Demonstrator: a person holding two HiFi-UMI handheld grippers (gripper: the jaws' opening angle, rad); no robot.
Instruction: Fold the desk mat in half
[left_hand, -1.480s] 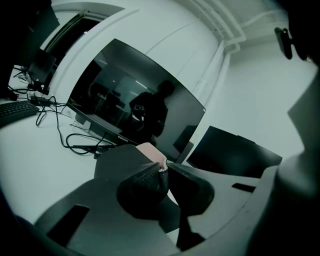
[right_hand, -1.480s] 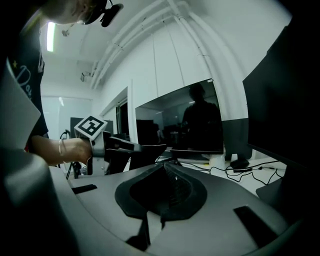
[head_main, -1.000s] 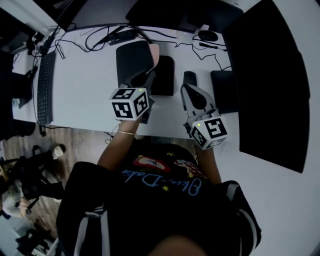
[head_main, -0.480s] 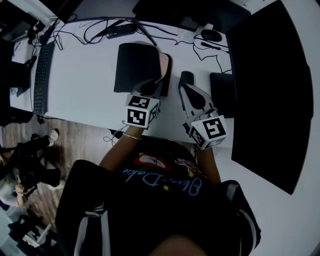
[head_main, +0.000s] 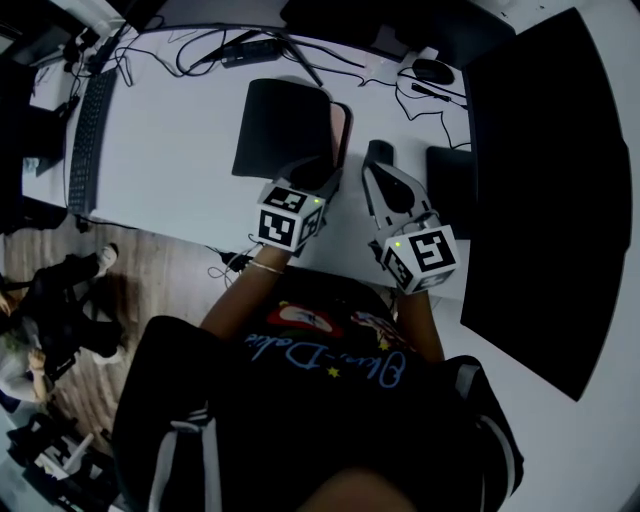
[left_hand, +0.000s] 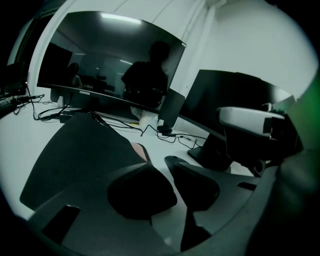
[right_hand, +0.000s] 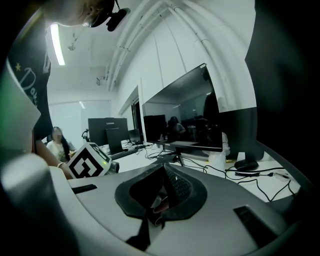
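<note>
Table (head_main: 170, 150), white and long, carries everything. A big dark monitor (head_main: 540, 170) fills its right side, which leaves the middle free for the work.

The mat (head_main: 280, 130) lies flat in that free middle, dark face up. A pink strip (head_main: 341, 125) shows along its right edge. I judge this to be the underside, so the mat looks already doubled over, with the edges not quite matched.

The left tool (left_hand: 164, 167) sits low at the mat's near right corner. Its jaws stand a little apart with only bare table between them, and the mat lies just to their left. That suits letting the corner lie or nudging it true.

The right tool (right_hand: 163, 175) is near the mat's right edge but clear of it. Its jaws are closed together, and a small reddish spot shows at the seam; I cannot tell what that is. It seems kept aside so the mat can settle.

A keyboard (head_main: 87, 130) lies far left, and cables (head_main: 215, 50) and a mouse (head_main: 436, 70) lie at the back, all well away from the fold.
</note>
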